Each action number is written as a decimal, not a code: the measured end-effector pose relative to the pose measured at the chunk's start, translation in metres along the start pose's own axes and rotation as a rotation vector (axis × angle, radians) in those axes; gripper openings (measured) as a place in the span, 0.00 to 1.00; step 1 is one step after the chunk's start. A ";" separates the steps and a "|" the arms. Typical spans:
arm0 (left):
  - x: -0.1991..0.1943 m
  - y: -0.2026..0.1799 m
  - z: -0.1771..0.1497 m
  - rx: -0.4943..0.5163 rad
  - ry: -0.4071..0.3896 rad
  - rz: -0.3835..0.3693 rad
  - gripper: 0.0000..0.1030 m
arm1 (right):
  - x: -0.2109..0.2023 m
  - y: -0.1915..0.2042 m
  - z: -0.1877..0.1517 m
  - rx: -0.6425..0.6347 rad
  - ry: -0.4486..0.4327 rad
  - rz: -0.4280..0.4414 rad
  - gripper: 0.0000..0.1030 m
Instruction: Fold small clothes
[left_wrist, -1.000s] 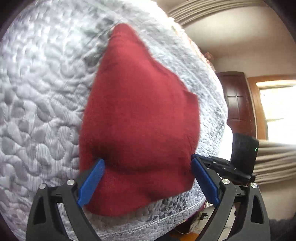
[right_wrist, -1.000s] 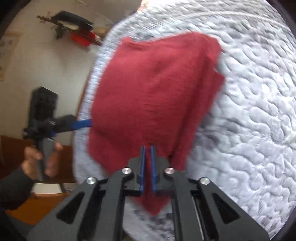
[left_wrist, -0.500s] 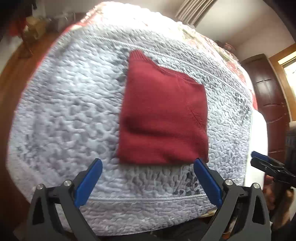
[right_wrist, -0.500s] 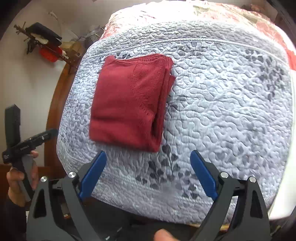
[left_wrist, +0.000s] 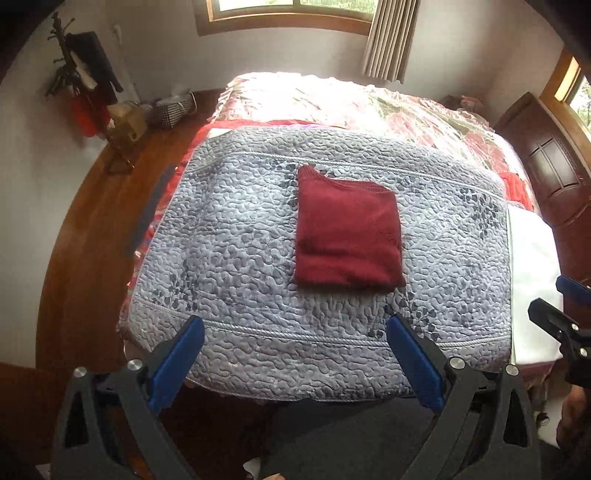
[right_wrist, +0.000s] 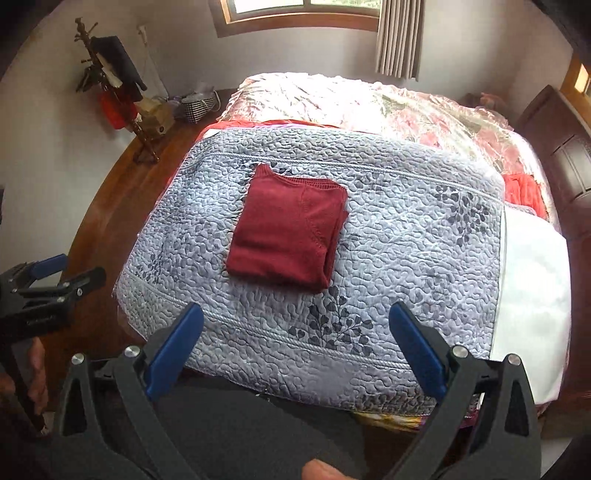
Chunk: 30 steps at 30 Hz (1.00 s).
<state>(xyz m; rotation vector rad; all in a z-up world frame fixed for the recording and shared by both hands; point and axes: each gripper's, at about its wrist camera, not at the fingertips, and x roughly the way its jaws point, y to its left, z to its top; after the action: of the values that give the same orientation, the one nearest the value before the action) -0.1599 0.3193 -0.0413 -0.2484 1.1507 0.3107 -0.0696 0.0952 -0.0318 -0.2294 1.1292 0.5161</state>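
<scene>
A dark red knitted garment (left_wrist: 345, 234) lies folded into a neat rectangle on the grey quilted cover (left_wrist: 229, 236) of the bed; the right wrist view shows the garment (right_wrist: 288, 236) with its stacked fold edges on the right side. My left gripper (left_wrist: 295, 334) is open, held back beyond the bed's near edge with nothing between its blue pads. My right gripper (right_wrist: 295, 323) is open too, equally far from the garment. Each gripper shows at the edge of the other's view: the right gripper (left_wrist: 565, 314) and the left gripper (right_wrist: 44, 280).
The grey quilt (right_wrist: 406, 236) covers the near part of a bed with a floral spread (right_wrist: 388, 107) behind and a white sheet (right_wrist: 532, 280) at right. A coat stand (right_wrist: 110, 81) and bags stand at the back left on the wooden floor (left_wrist: 85, 236). A dark wardrobe (left_wrist: 554, 166) is at right.
One second ago my right gripper was shut on the red garment close to the bed. It has let go, and both grippers have pulled back and up, leaving the folded garment on the quilt.
</scene>
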 end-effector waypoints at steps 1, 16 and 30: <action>-0.006 -0.001 -0.002 -0.004 -0.018 -0.002 0.96 | -0.006 0.001 0.001 0.004 -0.013 -0.007 0.97; -0.012 -0.025 -0.004 0.012 -0.065 -0.005 0.96 | -0.020 0.015 -0.004 -0.036 -0.015 -0.062 0.97; -0.014 -0.027 -0.005 0.011 -0.066 -0.016 0.96 | -0.021 0.010 -0.007 -0.008 0.000 -0.138 0.97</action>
<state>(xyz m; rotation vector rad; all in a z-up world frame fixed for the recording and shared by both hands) -0.1598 0.2905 -0.0292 -0.2360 1.0841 0.2970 -0.0873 0.0947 -0.0151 -0.3117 1.1029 0.3984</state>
